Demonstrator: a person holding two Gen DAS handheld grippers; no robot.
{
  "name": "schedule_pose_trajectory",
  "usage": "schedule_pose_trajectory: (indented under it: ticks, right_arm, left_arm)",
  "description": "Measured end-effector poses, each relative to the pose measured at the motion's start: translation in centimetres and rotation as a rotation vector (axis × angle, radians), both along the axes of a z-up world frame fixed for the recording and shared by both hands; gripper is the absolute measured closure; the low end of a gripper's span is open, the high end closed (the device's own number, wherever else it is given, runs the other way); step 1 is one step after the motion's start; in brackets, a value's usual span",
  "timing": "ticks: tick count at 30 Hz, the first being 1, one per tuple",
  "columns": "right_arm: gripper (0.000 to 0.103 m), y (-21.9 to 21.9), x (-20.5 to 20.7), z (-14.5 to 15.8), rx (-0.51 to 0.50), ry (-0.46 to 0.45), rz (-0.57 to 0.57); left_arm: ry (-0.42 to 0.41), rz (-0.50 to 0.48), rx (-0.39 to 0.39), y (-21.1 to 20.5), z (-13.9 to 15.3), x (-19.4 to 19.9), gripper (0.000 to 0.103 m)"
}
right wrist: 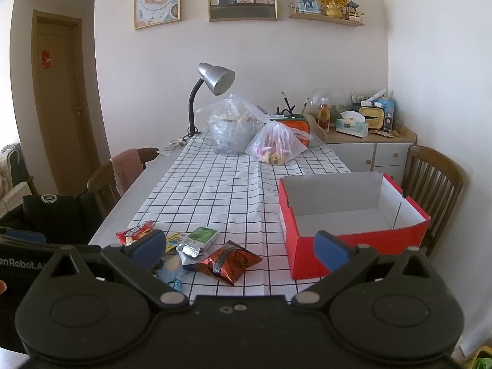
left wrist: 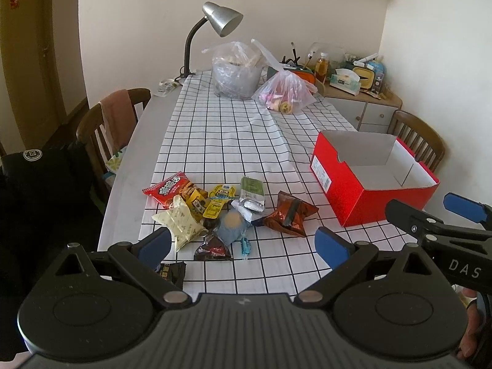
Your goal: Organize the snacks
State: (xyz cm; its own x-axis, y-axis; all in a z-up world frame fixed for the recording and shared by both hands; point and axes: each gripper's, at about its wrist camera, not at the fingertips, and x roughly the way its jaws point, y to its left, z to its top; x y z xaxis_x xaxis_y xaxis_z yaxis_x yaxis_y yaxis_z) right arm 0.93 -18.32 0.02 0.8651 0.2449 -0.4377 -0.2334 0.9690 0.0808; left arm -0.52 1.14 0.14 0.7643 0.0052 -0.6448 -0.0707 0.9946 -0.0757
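Note:
A pile of snack packets (left wrist: 215, 212) lies on the checked tablecloth near the front edge: a red bag (left wrist: 167, 189), a cream packet (left wrist: 181, 223), a yellow minion packet (left wrist: 220, 200), a green packet (left wrist: 252, 189) and a brown foil bag (left wrist: 289, 215). An empty red box (left wrist: 373, 175) stands to the right. My left gripper (left wrist: 243, 246) is open and empty, just above the near side of the pile. My right gripper (right wrist: 238, 247) is open and empty, hovering over the brown foil bag (right wrist: 229, 261), between the pile and the box (right wrist: 350, 212). It also shows in the left wrist view (left wrist: 430, 212).
Two clear plastic bags (left wrist: 236, 70) (left wrist: 286, 92) and a silver desk lamp (left wrist: 215, 27) stand at the table's far end. Wooden chairs sit at the left (left wrist: 107, 129) and right (left wrist: 418, 138). A cluttered cabinet (left wrist: 359, 98) stands in the far right corner. A black garment (left wrist: 43, 178) lies at left.

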Motion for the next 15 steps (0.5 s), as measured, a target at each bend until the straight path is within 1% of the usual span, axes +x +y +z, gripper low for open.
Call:
schedule_pose_trajectory:
  ticks: [15]
  right_arm:
    - [0.0,0.04,0.09,-0.17,-0.008,-0.006,-0.008]
  left_arm:
    - [-0.009,-0.017,0.001,0.09,0.2,0.48,0.003]
